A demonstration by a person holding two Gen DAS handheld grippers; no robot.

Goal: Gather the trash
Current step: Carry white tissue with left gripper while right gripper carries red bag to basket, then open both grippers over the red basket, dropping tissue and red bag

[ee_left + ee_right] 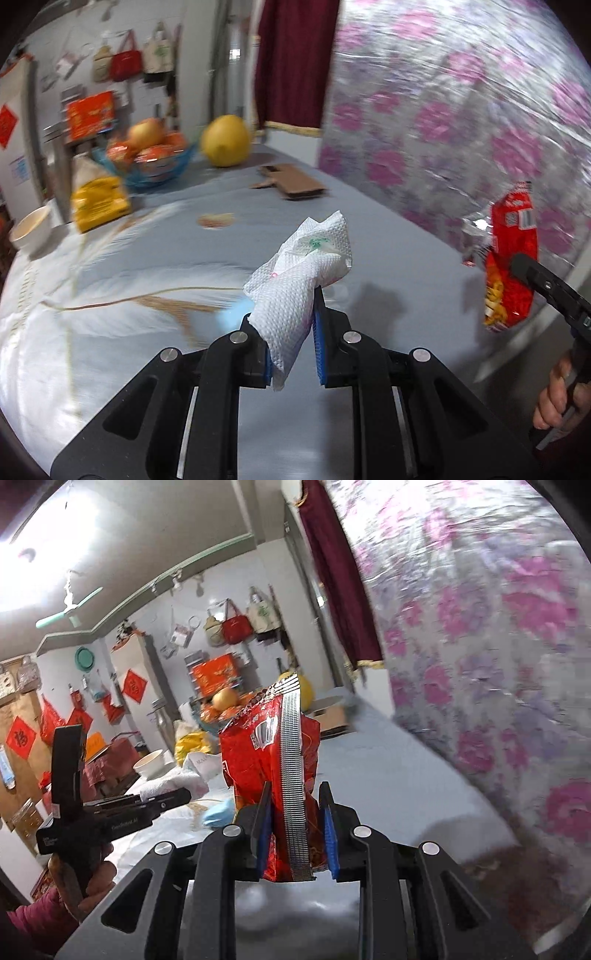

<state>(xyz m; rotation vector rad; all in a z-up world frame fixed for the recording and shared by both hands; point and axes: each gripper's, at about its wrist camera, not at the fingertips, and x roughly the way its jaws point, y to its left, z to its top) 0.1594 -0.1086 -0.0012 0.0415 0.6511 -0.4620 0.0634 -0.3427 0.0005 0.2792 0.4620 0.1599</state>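
My left gripper is shut on a crumpled white paper towel and holds it above the grey-blue tablecloth. My right gripper is shut on a red snack wrapper with a silver seam, held upright above the table. The wrapper also shows in the left wrist view at the right, with the right gripper's finger over it. The left gripper and the towel show at the left of the right wrist view. A small flat scrap and a brown cardboard piece lie on the cloth.
A blue bowl of fruit, a large yellow pomelo, a yellow bag and a white bowl stand at the far left. A floral foil-covered wall runs along the right. A light blue object lies on the cloth.
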